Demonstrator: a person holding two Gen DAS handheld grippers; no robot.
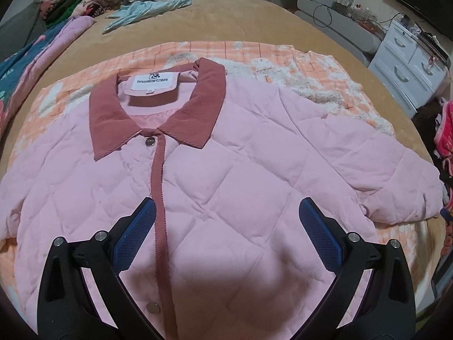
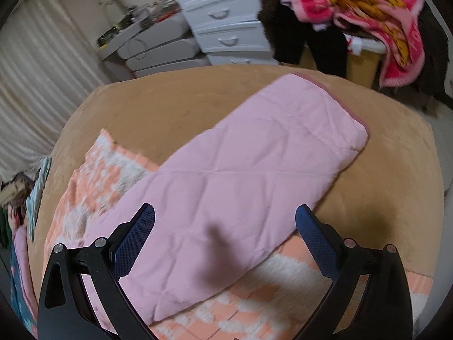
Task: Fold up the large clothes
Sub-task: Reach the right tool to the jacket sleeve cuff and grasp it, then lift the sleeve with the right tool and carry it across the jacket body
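A pink quilted jacket (image 1: 226, 170) is lying face up and buttoned across the middle of the left wrist frame, its darker collar (image 1: 158, 110) toward the upper left, resting on an orange patterned blanket (image 1: 311, 65) over the tan bed (image 1: 226, 19). The left gripper (image 1: 226, 212) is hovering over the jacket's chest with its jaws spread wide, pinching nothing. In the right wrist frame the sleeve (image 2: 254, 164) is stretching from the lower centre toward the upper right, its cuff reaching past the blanket onto the bed; the right gripper (image 2: 225, 215) is hanging over it, jaws also spread and holding nothing.

The padding is looking thick and springy, so a shallow pinch is likely catching only the top layer, and the fold would be slipping open. Dragging the sleeve could also be pulling the loose blanket along, skewing the jacket. The cuff near the bed's edge could be sliding off.
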